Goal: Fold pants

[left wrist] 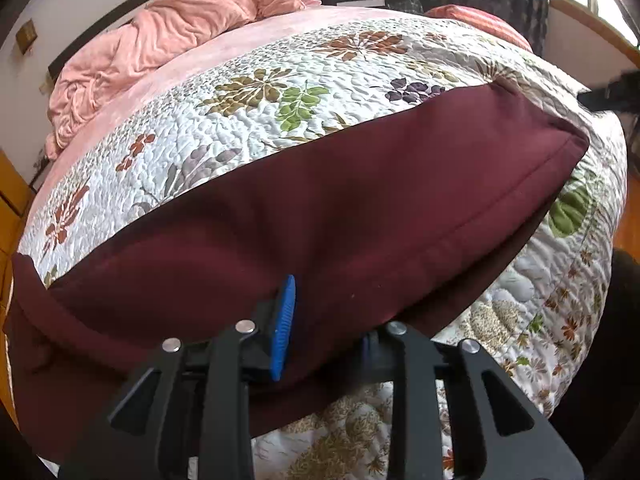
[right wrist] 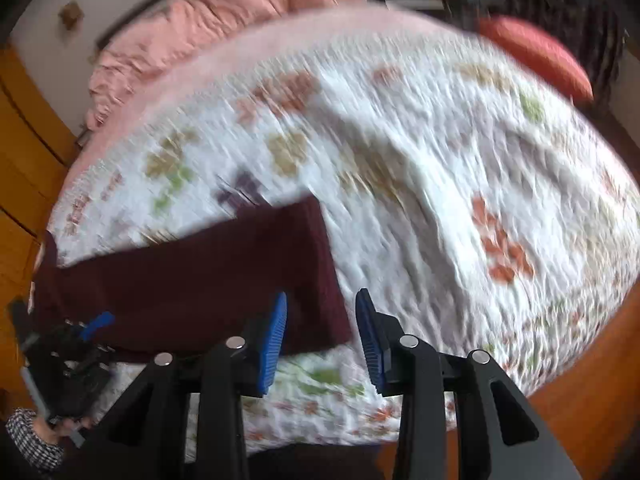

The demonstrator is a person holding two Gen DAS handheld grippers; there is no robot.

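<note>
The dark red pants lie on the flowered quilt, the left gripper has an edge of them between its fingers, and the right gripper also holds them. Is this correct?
Not quite. In the right wrist view the right gripper is open and holds nothing. The pants do lie on the quilt, with the left gripper on their edge.

Matt maroon cloth pants (left wrist: 320, 208), stitched quilt (left wrist: 248, 92)

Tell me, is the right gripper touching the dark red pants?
Apart. In the right wrist view the right gripper stands open, with bare quilt between its fingers; the pants end just left of that gap.
</note>
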